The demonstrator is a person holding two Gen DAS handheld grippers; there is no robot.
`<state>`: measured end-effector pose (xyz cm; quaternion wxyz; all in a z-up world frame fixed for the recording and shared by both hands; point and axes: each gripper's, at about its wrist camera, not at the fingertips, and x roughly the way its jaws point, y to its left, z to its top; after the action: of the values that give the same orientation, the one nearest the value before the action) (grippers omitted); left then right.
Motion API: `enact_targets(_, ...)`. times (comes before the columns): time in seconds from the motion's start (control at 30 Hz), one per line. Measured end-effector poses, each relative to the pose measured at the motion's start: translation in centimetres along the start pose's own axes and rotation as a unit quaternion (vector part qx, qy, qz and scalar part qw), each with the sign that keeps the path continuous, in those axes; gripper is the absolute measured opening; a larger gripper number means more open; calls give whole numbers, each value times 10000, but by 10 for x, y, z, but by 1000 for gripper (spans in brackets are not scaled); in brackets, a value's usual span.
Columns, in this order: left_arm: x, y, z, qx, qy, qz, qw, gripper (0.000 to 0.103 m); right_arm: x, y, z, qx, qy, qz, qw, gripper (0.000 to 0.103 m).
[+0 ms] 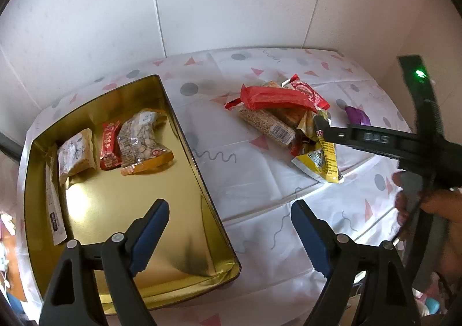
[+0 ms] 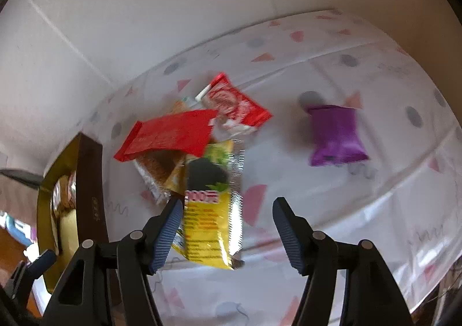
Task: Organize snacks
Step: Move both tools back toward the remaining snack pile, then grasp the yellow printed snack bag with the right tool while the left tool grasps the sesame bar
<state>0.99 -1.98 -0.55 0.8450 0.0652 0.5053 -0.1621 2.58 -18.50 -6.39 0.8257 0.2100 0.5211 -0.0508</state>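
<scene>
Your left hand-held gripper point(image 1: 228, 236) hangs wide, empty, over the gold tin's point(image 1: 184, 135) near rim. Your right hand-held gripper point(image 2: 228, 227) gapes w/ nothing gripped, beside the yellow packet point(image 2: 208, 219), well right of the tin.

Tin point(image 1: 184, 135): metal, gold interior, glossy and mirror-smooth. Tabletop point(image 1: 260, 181) covering: thin creased plastic sheet with a slight sheen. Red packet point(image 1: 274, 97), yellow packet point(image 2: 208, 219), purple packet point(image 2: 336, 135): shiny foil-like film. Nut bag point(image 1: 138, 138): clear glossy plastic. Fingers point(image 2: 169, 235): matt black plastic with ribbed blue pads.
</scene>
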Motion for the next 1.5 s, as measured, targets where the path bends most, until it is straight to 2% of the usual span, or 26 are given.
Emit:
enact_targets(0.17,-1,0,-2,-68,15,38,10000,87,23,12,4,-301,76,-106,9995,64)
enact_targets(0.2,-2,0,-2,-68,13,54,10000,87,24,9,3,-363,74,-115,9992,53)
enact_targets(0.23,-2,0,-2,-79,12,75,9999,87,25,8,0,-466,69,-80,9989,48)
enact_targets(0.3,-1,1,-3,-109,26,97,9999,87,23,5,-3,-543,-7,91,9985,45)
enact_targets(0.4,1,1,-2,-159,63,108,9998,87,17,-1,-9,-715,-126,122,9973,38)
enact_targets(0.6,8,-9,6,-91,138,36,9999,87,4,-21,-22,-726,-256,51,9970,32)
enact_targets(0.8,25,-20,25,-209,307,-204,9991,87,-10,-45,-32,-680,-387,-229,9967,31)
enact_targets(0.97,47,-30,44,-329,502,-280,9978,87,-11,-57,-35,-424,-415,-111,9982,32)
enact_targets(1.23,88,-39,81,-782,641,-291,9945,86,-12,-59,-39,-471,-445,-16,9979,34)
enact_targets(1.3,98,-37,86,-969,701,-265,9925,81,-13,-61,-40,-429,-432,35,9981,35)
enact_targets(1.37,107,-35,92,-1122,736,-272,9906,67,-13,-62,-40,-421,-421,69,9982,35)
enact_targets(1.43,115,-34,95,-1179,797,-278,9894,63,-14,-63,-40,-425,-419,101,9982,36)
enact_targets(1.47,119,-34,95,-1168,840,-294,9892,53,-14,-63,-40,-429,-421,112,9981,36)
enact_targets(1.5,122,-33,94,-1155,902,-278,9888,49,-14,-64,-40,-431,-422,119,9981,36)
